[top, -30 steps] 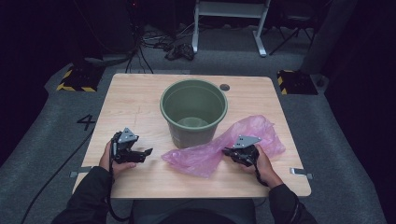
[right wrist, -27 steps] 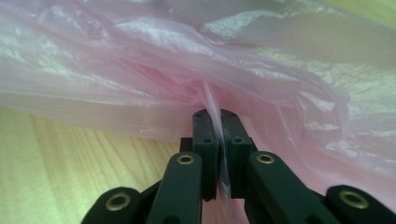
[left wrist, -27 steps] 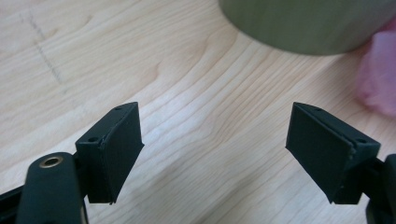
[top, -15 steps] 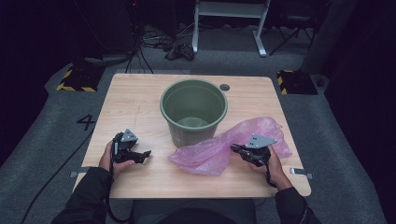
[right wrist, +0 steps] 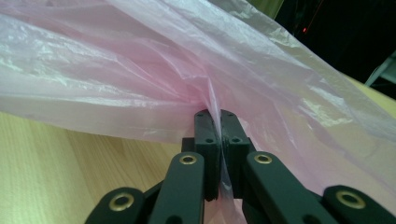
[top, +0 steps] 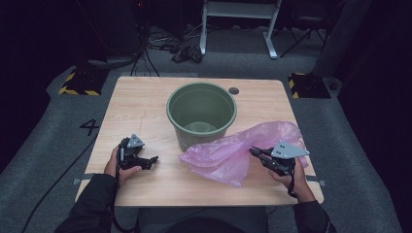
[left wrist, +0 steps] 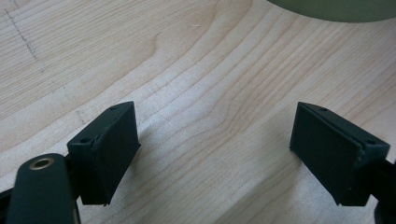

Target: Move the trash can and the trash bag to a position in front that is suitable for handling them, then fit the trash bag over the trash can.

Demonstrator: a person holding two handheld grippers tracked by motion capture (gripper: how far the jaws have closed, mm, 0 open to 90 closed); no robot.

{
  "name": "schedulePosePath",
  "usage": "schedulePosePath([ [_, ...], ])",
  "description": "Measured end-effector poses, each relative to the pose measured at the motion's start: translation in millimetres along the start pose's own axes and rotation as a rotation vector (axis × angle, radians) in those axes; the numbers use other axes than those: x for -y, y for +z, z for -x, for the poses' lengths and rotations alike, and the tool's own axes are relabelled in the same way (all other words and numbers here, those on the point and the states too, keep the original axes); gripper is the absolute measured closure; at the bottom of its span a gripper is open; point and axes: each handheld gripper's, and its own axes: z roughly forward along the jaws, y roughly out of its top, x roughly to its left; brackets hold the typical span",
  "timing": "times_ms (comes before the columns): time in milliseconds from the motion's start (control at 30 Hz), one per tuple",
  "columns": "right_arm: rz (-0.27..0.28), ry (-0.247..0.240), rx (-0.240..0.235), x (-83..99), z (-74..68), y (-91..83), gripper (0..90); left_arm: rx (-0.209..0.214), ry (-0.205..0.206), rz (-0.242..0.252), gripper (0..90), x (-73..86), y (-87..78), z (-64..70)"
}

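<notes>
A thin pink plastic bag [top: 233, 150] lies crumpled across the right front of the wooden table [top: 141, 107], partly lifted off it. My right gripper [top: 256, 153] is shut on a fold of the pink plastic bag [right wrist: 140, 84], the film pinched between its jaws [right wrist: 218, 126]. A green bucket [top: 201, 114] stands upright in the middle of the table, empty inside. My left gripper [top: 151, 160] rests low at the front left, open, with bare wood between its jaws [left wrist: 217, 149]. The bucket's base [left wrist: 336, 9] shows at the top edge of the left gripper view.
A round cable hole [top: 234, 91] sits in the table behind the bucket. Beyond the table are a white desk frame [top: 238, 24], floor cables [top: 187, 51] and yellow-black striped blocks [top: 77, 82]. A "4" [top: 90, 127] is marked on the floor at left.
My right gripper has drawn back to the right and toward the table's front edge, dragging the pink bag along with it. The left gripper has stayed where it was.
</notes>
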Motion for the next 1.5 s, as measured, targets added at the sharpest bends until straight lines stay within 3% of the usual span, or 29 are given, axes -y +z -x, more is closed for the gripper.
schedulePosePath([
  [267, 0.062, -0.041, 0.043, -13.2, -3.6, -23.4, 88.1, -0.017, -0.026, 0.002, 15.2, -0.8, 1.5, 1.8],
  [567, 0.090, -0.058, 0.054, -17.4, -3.8, -29.1, 88.1, -0.007, -0.014, 0.002, 15.0, -1.5, 2.0, 0.1],
  [1100, 0.193, -0.087, 0.062, -36.8, -7.1, -45.2, 88.4, -0.003, -0.007, 0.002, 14.7, -3.2, 3.8, -0.7],
  [1500, 0.227, -0.097, 0.089, -48.3, -3.8, -56.9, 88.3, -0.002, -0.010, 0.003, 14.6, -3.6, 4.3, -0.7],
])
